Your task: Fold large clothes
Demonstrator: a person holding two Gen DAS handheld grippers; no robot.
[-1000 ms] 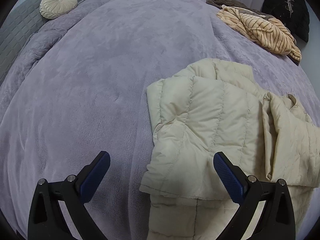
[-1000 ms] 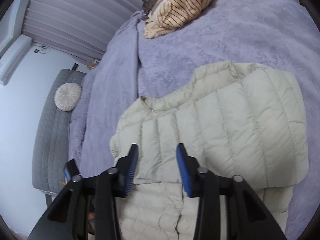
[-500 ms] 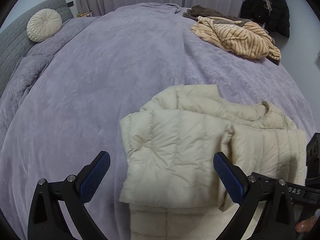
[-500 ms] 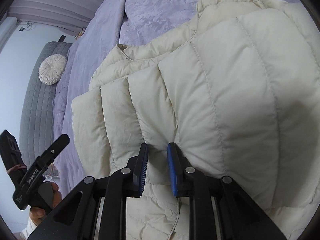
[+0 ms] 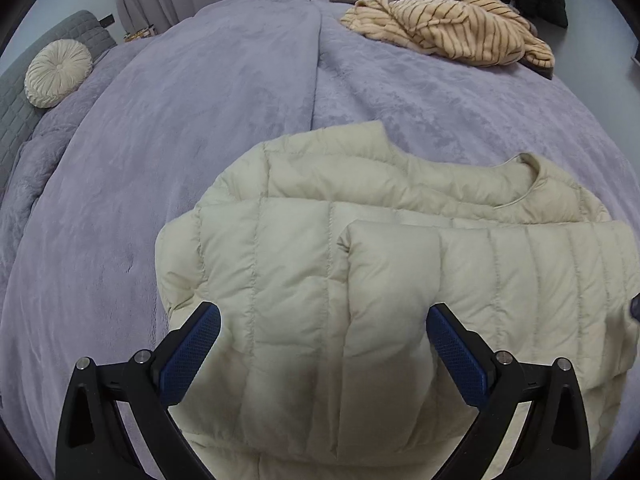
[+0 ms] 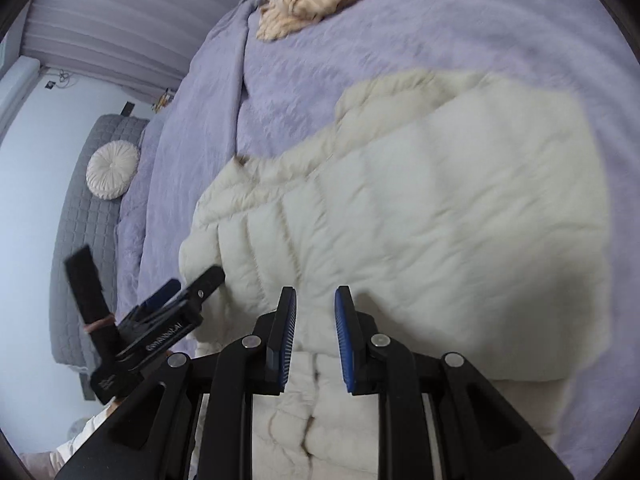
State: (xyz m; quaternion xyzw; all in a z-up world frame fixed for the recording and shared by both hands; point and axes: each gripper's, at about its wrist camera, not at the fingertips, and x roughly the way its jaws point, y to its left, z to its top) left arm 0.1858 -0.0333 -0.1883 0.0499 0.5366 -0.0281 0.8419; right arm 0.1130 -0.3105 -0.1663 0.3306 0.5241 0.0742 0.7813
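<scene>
Cream puffer jacket (image 5: 360, 280) lies folded on lilac bedspread (image 5: 180, 140), beneath both grippers. Left gripper (image 5: 324, 344) gapes wide, empty. Right gripper (image 6: 316, 332) narrowly parted, gripping nothing, above jacket's near edge.

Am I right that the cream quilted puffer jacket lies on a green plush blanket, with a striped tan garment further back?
Not quite: the plush blanket is lavender purple, not green, as the left wrist view shows. The cream quilted puffer jacket does lie on it, with the striped tan garment further back.
</scene>
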